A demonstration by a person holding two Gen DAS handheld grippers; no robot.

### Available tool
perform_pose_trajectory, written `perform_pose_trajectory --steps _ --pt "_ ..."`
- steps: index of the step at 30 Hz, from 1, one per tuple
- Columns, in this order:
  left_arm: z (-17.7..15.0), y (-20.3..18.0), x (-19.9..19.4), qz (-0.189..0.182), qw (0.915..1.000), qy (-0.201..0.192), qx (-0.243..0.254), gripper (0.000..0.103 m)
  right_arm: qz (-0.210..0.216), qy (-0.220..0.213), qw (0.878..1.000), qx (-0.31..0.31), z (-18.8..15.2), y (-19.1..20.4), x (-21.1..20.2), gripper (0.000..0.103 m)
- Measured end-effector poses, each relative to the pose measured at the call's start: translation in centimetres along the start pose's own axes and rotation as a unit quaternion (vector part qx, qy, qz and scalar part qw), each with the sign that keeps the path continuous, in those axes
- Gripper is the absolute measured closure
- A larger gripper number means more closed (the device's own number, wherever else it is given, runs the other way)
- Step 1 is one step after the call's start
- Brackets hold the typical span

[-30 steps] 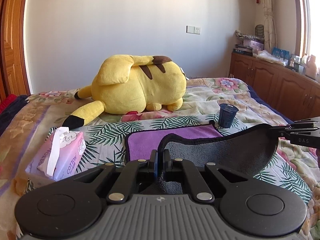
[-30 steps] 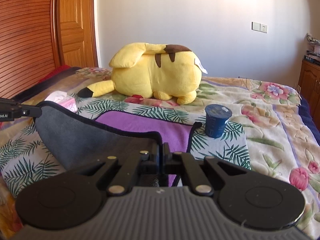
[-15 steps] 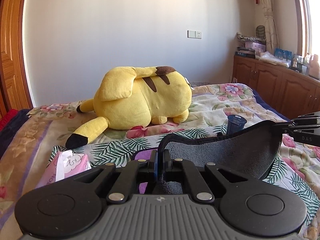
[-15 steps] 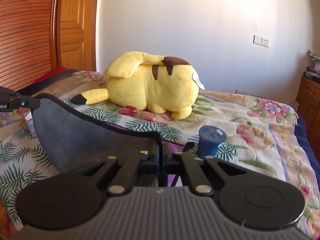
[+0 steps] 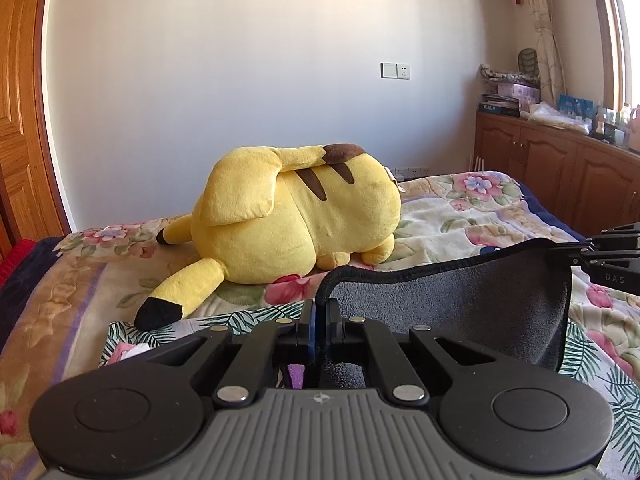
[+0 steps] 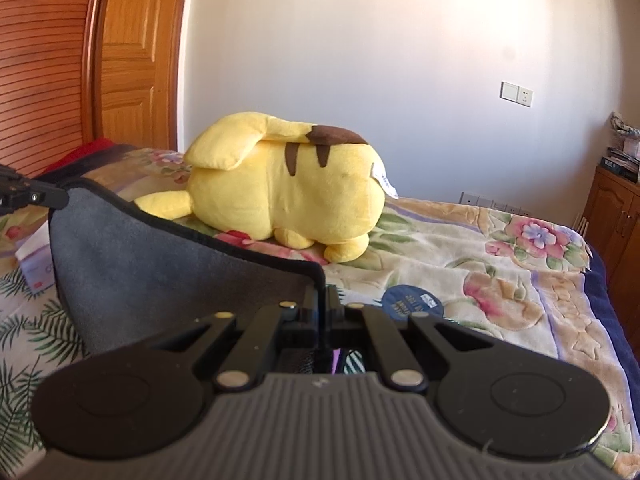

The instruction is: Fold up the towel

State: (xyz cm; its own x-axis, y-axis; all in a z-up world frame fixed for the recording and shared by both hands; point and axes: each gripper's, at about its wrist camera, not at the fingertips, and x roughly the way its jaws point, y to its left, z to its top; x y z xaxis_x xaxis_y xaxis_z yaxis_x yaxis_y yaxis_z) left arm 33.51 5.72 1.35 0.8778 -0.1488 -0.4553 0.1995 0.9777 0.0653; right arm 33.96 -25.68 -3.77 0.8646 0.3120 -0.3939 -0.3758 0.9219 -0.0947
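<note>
A grey towel (image 5: 460, 304) with a black hem and a purple other side hangs stretched between my two grippers above the bed. My left gripper (image 5: 319, 308) is shut on one top corner. My right gripper (image 6: 322, 294) is shut on the other top corner; its tip also shows in the left wrist view (image 5: 580, 254). The left gripper's tip shows in the right wrist view (image 6: 36, 198). The towel (image 6: 160, 272) sags between them. A sliver of purple (image 5: 296, 376) shows below my left jaws. The towel's lower part is hidden behind the gripper bodies.
A big yellow plush toy (image 5: 296, 216) lies on the flowered bedspread (image 6: 500, 264) beyond the towel. A dark blue cup (image 6: 412, 302) stands on the bed near my right gripper. A pink tissue pack (image 6: 34, 256) lies at the left. Wooden cabinets (image 5: 560, 176) stand right, a wooden door (image 6: 132, 52) left.
Both grippers have lifted the towel's held edge higher and carried it toward the plush toy. The purple side, cup and tissue pack have dropped low or out of view.
</note>
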Motion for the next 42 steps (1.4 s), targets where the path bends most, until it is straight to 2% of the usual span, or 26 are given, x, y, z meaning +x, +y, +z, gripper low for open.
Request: perform_pose_trajectory --steps 8,13,17,24,30,35,38,39,42 --pt "0.2 -0.1 2.2 0.008 0.9998 0.001 0.016 0.103 -0.017 -0.002 1.0 -0.011 -0.1 -0.4 2.1 0.1" --pt "0.2 0.8 4.5 0.01 0.9999 0.006 -0.003 0.103 -0.026 0.001 0.999 -0.02 -0.2 -0.6 4.1 0.1" --pt "-0.2 1.1 6.8 0.015 0.9998 0.013 0.001 0.103 -0.03 0.008 0.999 -0.027 -0.8 -0.7 5.8 0.1" --pt "-1.2 1.3 10.7 0.02 0.9989 0.037 0.02 0.103 -0.034 0.019 0.999 -0.024 -2.8 -0.7 8.5 0.099" --pt "-3.1 1.8 13.5 0.026 0.9974 0.066 0.01 0.103 -0.034 0.036 0.998 -0.032 -4.1 -0.4 10.9 0.099" --pt "-4.3 1.2 14.9 0.038 0.9947 0.088 0.038 0.103 -0.032 0.055 0.997 -0.037 -4.9 -0.1 12.2 0.099" --pt "-4.5 1.1 15.0 0.038 0.9944 0.09 0.042 0.103 -0.037 0.056 0.997 -0.035 -5.4 -0.2 12.4 0.089" --pt "-4.5 1.1 14.9 0.038 0.9944 0.09 0.041 0.103 -0.036 0.056 0.997 -0.036 -5.5 -0.2 12.4 0.089" --pt "-4.4 1.0 14.4 0.039 0.9951 0.083 0.037 0.091 -0.035 0.057 0.997 -0.03 -5.6 -0.3 12.2 0.085"
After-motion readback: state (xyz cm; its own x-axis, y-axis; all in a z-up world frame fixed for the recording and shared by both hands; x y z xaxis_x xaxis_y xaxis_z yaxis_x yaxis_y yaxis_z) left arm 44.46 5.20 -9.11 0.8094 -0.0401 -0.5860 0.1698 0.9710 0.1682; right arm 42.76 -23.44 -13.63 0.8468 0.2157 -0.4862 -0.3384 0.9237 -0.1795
